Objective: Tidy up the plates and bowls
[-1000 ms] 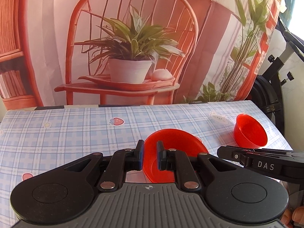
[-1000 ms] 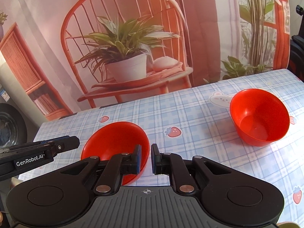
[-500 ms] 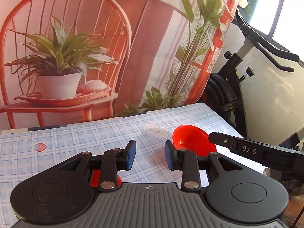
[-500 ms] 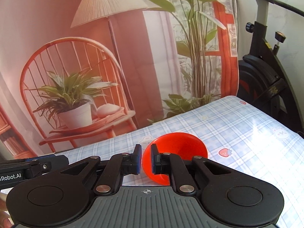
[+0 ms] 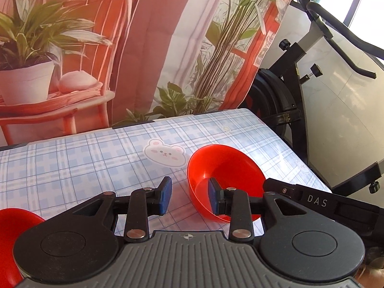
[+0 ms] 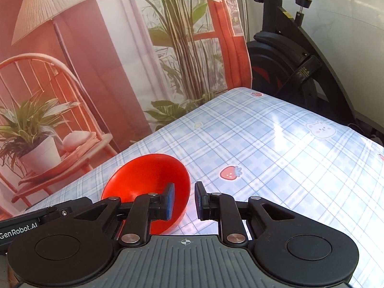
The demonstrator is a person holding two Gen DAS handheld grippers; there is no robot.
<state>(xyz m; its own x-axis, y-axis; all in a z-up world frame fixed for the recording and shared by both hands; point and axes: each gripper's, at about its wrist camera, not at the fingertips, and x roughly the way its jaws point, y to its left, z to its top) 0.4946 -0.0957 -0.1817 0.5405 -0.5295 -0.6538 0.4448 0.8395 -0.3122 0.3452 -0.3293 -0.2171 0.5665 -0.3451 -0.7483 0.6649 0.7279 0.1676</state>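
Both grippers, left gripper (image 5: 187,198) and right gripper (image 6: 184,200), are hanging with jaws apart, the right's just widening, straddling the rim of one of two red bowls (image 5: 225,182), mouth tilting toward the table's (image 6: 276,148) far edge, near its right edge.

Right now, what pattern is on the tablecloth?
The tablecloth is pale blue plaid with strawberries and white bear faces, shown best in the right wrist view.
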